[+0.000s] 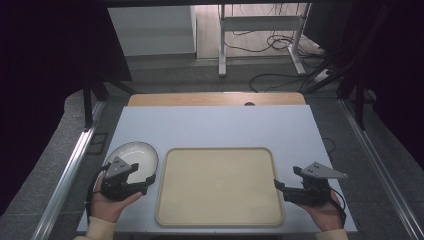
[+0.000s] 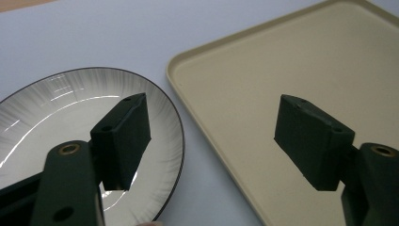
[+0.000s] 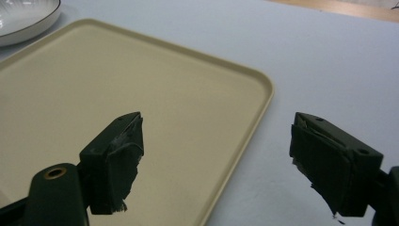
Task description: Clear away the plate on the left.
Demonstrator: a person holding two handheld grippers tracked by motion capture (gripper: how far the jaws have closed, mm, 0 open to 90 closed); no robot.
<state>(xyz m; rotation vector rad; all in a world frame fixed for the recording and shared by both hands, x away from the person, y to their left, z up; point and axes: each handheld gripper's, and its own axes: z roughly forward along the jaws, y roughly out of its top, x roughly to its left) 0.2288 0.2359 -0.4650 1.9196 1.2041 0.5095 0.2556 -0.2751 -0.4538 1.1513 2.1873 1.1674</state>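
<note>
My left gripper point(image 1: 142, 176) hangs over the near right edge of the round white ceramic plate with the thin dark rim point(image 1: 136, 150), which sits on the pale blue desk point(image 1: 215, 127) just left of the big beige plastic tray point(image 1: 218, 186). In the left gripper view one of my jaws stands over the plate's point(image 2: 61, 108) streaked face and the other over the tray's point(image 2: 263, 84) floor, so the plate's right rim and the strip of bare desk between plate and tray both lie in the gap between them. My left jaws are spread wide, released, with nothing pinched. That rim is the relation the coming move turns on, as I judge it: it lies just ahead of and below my left jaws, and I would have to drop and shift a little left to straddle it. A round plate has no long axis, so any stretch of rim serves.

My right gripper point(image 1: 281, 186) hovers at the tray's right edge, well apart from the plate; its jaws are spread too and grasp nothing, with the tray's point(image 3: 141, 75) raised lip running between them. The left hand point(image 1: 107, 204) is plainly the nearer one to the plate.

I can read no brand, label or writing on plate, tray or desk
</note>
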